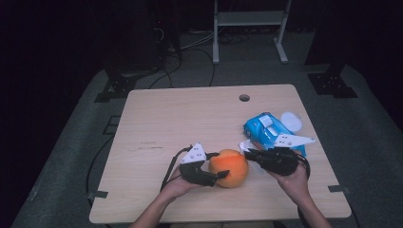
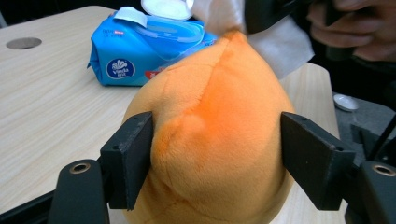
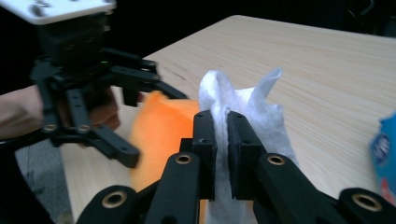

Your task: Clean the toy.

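1. Clamping the orange plush fruit (image 2: pixel 210 135) between its jaws, the left gripper (image 1: pixel 215 167) is steadying it at the near middle of the table (image 1: pixel 166 114), so the soft toy is not rolling or sliding while it is being wiped; the pads are pressing into its sides.
2. The right gripper (image 3: pixel 222 149) is pinching a white wet wipe (image 3: pixel 243 102) tightly between nearly closed jaws, leaving its loose end free to work as a cloth.
3. That wipe is hanging just beside the fruit's pointed top, seemingly readying for a cleaning stroke.
4. The blue wipe pack (image 1: pixel 268 129) is lying behind the right hand (image 1: pixel 294 178) with its lid (image 1: pixel 291 120) flipped open, probably being kept within reach for another sheet.
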### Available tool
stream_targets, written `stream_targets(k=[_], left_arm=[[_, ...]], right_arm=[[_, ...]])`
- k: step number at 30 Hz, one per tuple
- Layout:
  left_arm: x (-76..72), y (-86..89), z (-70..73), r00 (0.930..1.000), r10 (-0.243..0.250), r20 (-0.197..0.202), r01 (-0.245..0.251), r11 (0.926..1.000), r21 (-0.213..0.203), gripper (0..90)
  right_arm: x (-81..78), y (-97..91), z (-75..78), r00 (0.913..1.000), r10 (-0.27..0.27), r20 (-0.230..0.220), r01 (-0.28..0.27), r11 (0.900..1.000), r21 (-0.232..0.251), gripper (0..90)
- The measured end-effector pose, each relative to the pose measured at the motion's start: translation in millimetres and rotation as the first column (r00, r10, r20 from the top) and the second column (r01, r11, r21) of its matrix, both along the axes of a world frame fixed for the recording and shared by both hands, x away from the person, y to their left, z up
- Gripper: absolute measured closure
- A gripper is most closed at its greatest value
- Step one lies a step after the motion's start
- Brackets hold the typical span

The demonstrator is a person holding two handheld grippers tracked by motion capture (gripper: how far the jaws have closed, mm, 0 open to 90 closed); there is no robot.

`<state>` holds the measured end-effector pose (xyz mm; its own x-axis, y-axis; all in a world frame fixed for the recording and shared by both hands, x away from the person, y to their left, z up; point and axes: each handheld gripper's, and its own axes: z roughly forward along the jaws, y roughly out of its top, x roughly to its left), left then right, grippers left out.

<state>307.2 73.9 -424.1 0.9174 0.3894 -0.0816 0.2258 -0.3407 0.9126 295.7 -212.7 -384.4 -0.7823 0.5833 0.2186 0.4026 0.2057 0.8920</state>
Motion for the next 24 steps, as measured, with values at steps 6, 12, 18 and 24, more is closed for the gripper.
stream_targets(k=[6, 12, 18, 24], left_arm=[[-2.4, -1.0, -1.4, 0.9985, -0.055, -0.001, 0.055, 0.9984, -0.01, 24.0], [1.2, 2.1, -2.1, 0.9976, -0.063, 0.028, 0.064, 0.9972, -0.04, 13.6], [-1.7, -13.5, -19.2, 0.9972, -0.041, 0.062, 0.039, 0.9986, 0.036, 7.2], [-6.8, -10.6, -7.1, 0.9978, -0.033, 0.058, 0.03, 0.9982, 0.053, 27.3]], right_arm=[[0.1, 10.6, -7.0, 0.9999, 0.015, 0.003, -0.015, 0.998, -0.062, 81.8], [5.4, -1.0, -11.9, 0.9997, 0.002, -0.025, -0.004, 0.9986, -0.053, 81.8], [7.5, -0.2, -12.8, 0.9992, 0.01, -0.039, -0.012, 0.9993, -0.036, 81.7], [-1.2, 7.9, -4.1, 0.9989, 0.044, -0.016, -0.045, 0.9985, -0.031, 82.0]])
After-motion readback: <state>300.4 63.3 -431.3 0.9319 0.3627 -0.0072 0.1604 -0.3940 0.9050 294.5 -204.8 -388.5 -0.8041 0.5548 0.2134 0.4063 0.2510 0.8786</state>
